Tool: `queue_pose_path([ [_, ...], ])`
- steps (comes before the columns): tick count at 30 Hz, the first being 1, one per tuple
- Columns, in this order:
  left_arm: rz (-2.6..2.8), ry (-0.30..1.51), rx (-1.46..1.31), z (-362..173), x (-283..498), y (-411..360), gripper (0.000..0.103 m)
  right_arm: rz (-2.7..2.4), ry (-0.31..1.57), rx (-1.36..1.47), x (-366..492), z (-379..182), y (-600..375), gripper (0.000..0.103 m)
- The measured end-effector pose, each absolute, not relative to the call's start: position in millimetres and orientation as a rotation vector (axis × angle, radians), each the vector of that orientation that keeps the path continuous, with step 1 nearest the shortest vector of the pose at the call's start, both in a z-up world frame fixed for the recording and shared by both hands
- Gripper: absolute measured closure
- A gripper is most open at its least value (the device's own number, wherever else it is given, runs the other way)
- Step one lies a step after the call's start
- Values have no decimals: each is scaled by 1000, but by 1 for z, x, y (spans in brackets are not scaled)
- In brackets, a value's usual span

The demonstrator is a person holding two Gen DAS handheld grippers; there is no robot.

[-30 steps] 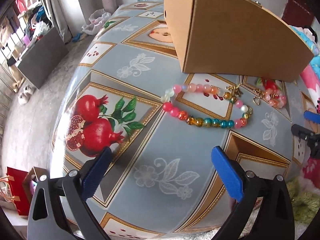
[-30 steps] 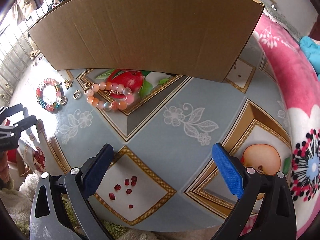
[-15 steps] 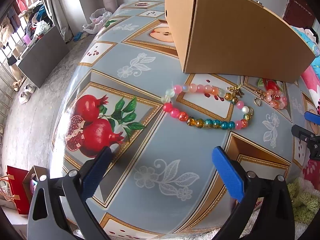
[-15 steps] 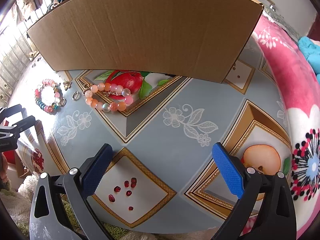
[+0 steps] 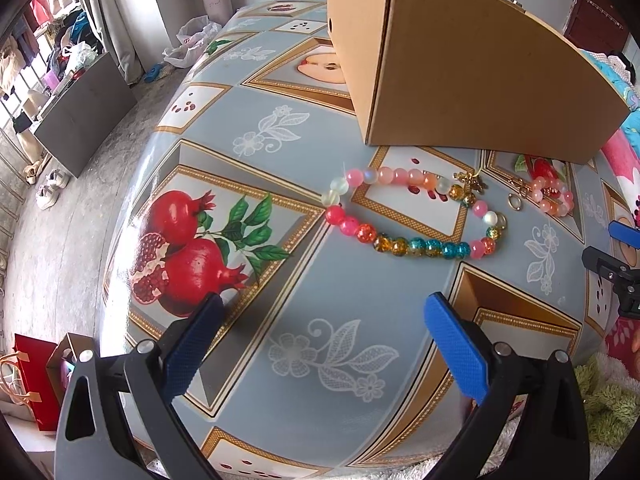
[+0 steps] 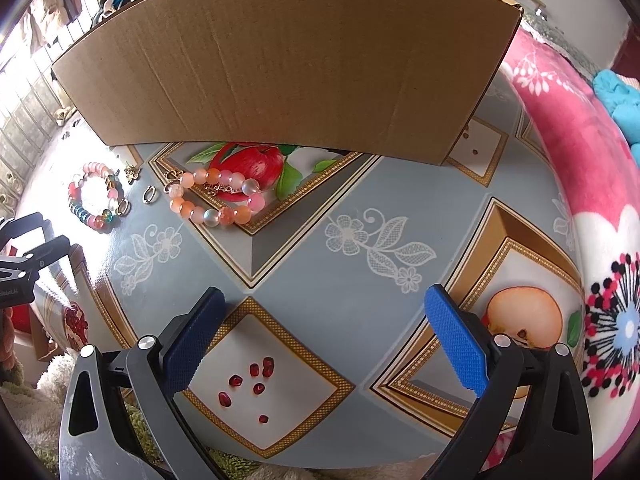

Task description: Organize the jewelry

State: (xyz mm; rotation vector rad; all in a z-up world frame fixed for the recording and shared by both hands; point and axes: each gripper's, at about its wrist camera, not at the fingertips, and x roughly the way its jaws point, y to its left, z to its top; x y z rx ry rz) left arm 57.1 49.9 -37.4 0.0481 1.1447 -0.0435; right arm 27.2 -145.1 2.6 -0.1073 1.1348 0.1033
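On a table [image 5: 304,264] covered in a fruit-print cloth, the left gripper [image 5: 320,320] is hovering wide open and holding nothing, with a multicoloured bead bracelet [image 5: 412,212] lying farther off, just right of its centre line. To the right, the right gripper [image 6: 324,316] is also hovering wide open and empty, well short of a peach bead bracelet [image 6: 216,196] lying far-left near a cardboard box [image 6: 288,60]. Small gold clasps [image 6: 149,195] are lying loose between the bracelets, so a closing finger is likely to be nudging one away or rolling the round beads aside.
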Motion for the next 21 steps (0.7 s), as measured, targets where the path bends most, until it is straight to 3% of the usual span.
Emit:
queue_pose_path([
  [21,-47,1130,49,-38,55,50,4,107,1132,-110,28,4,-144,8],
])
